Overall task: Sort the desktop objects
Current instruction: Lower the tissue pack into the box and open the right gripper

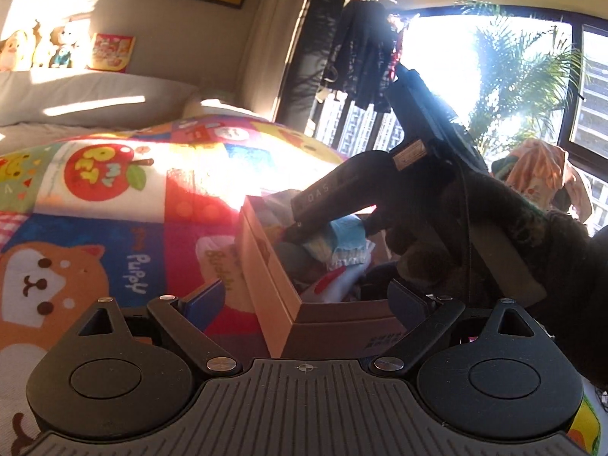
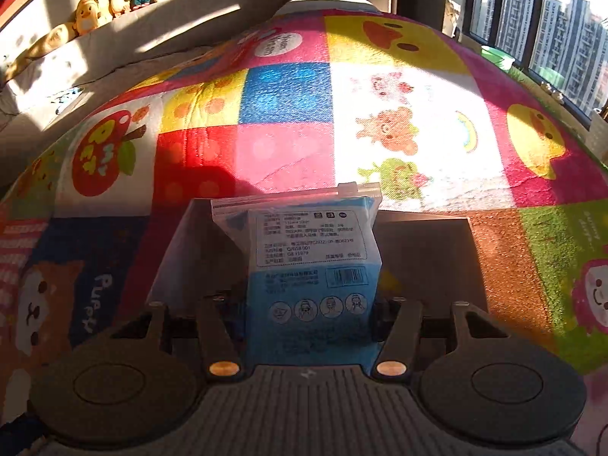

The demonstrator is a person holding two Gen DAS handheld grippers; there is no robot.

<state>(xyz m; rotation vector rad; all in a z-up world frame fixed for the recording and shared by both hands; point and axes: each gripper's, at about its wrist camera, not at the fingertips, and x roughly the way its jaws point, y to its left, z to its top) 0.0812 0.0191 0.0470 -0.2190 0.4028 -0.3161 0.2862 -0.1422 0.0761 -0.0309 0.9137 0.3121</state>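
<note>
The right gripper point(image 2: 306, 311) pinches a blue plastic zip-top packet point(image 2: 304, 250), its white label too small to read, above a plain cardboard box point(image 2: 429, 250). The left gripper point(image 1: 306, 304) is spread wide, nothing between its blue pads, at the corner of a brown cardboard box point(image 1: 273, 285) stuffed with cloth. The fleecy patchwork blanket point(image 2: 288, 95) reads "PUPPY". A black tool marked "DAS" point(image 1: 342, 190) reaches into the box, its tip hidden.

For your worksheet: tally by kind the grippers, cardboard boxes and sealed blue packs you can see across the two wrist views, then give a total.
Grippers: 2, left gripper and right gripper
Cardboard boxes: 1, cardboard box
Sealed packs: 1, blue pack
Total: 4
</note>
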